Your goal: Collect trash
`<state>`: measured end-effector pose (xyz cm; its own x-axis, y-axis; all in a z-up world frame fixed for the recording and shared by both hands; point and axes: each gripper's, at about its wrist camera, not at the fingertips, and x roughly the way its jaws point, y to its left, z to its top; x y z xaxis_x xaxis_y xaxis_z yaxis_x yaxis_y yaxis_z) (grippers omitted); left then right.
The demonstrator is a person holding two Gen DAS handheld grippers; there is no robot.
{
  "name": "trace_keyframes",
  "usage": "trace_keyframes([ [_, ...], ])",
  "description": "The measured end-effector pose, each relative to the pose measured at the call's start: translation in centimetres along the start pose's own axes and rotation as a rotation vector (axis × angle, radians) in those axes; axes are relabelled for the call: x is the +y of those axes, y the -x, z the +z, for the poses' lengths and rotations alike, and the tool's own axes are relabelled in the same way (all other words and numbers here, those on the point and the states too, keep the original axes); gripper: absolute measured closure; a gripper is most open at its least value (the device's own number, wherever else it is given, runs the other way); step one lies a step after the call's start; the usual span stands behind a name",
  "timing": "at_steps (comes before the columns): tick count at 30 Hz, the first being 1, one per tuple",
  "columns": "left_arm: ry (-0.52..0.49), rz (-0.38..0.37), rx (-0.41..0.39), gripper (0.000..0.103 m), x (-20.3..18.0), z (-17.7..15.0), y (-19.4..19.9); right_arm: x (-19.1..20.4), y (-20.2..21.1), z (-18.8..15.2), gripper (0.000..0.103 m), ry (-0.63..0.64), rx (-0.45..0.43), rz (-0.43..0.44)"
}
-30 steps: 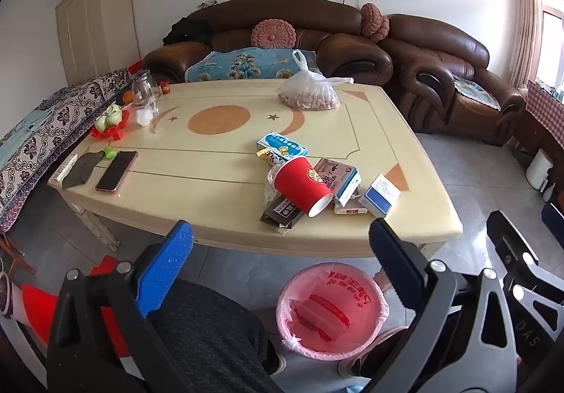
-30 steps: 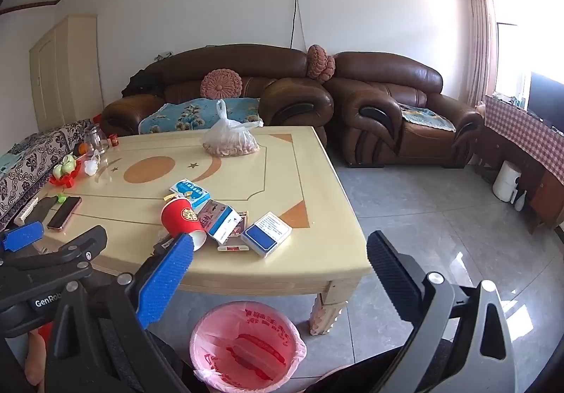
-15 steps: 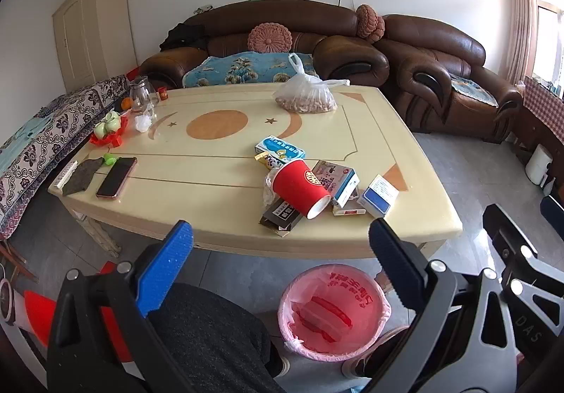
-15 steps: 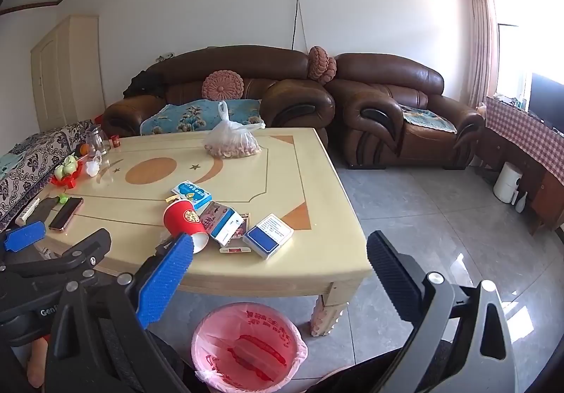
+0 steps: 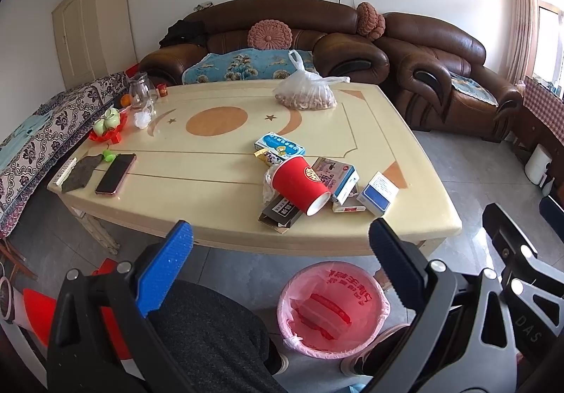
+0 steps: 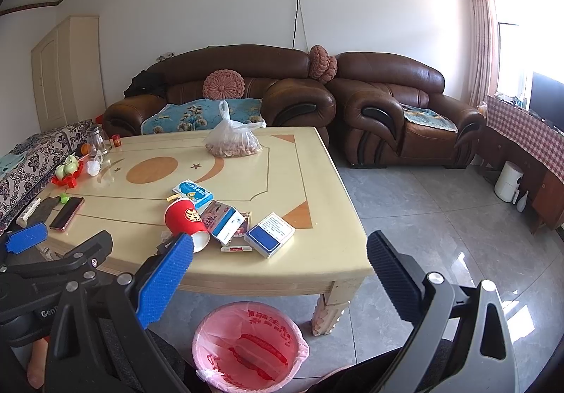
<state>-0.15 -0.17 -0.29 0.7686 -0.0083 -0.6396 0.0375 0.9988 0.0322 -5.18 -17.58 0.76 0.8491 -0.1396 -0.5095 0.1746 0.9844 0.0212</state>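
Both grippers, left (image 5: 278, 245) and right (image 6: 278, 253), held short of the bench (image 5: 218, 188), fingers spread, holding nothing. Trash heaped at near right bench edge: red cup (image 5: 299, 185) lying atop boxes (image 5: 335, 177). Risk: nudged cup rolling past pink bin (image 5: 333, 308).

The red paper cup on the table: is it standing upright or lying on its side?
On its side. The red cup lies on the table, its white open mouth toward the near edge.
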Motion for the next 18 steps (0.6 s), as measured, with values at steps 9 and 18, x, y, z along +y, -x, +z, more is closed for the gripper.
trace_keyframes([
  [9,0.000,-0.004,0.000,0.005,0.11,-0.37,0.00,0.08,0.05,-0.05,0.007,0.001,0.000,0.001],
  [18,0.003,-0.003,0.007,0.005,0.25,-0.43,0.09,0.42,0.27,0.01,0.007,0.000,-0.001,0.002],
])
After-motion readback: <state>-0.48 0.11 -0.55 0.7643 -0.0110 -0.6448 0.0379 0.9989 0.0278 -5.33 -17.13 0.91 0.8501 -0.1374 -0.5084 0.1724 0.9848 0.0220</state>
